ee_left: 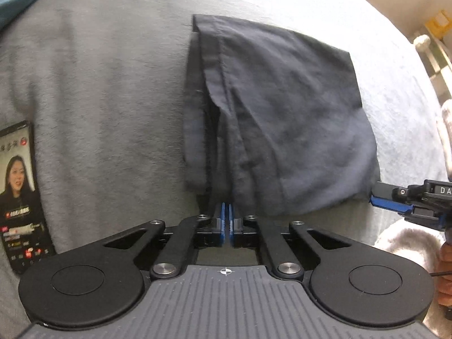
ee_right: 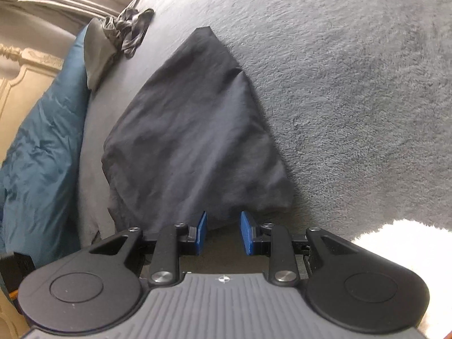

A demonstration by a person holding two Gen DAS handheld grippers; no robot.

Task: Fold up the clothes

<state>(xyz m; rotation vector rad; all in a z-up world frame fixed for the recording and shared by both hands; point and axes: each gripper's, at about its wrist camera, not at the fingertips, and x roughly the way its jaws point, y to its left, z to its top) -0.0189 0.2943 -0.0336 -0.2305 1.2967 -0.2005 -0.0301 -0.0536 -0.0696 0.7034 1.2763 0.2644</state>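
Two grippers: left (ee_left: pixel 226 212) jaws clenched on garment (ee_left: pixel 282 118), right (ee_right: pixel 223 226) jaws released; phone (ee_left: pixel 21 195) nearby.

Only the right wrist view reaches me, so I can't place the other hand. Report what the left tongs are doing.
Observer: The left tongs are shut at the near edge of the dark folded garment; whether cloth is pinched, I cannot tell.
Operator: Tell me what lies beside them.
Observer: A phone with its screen lit lies on the grey blanket, left of the garment and apart from it.
Operator: Describe the garment's left edge.
Observer: Layers overlap there, with a hemmed strip running along it.
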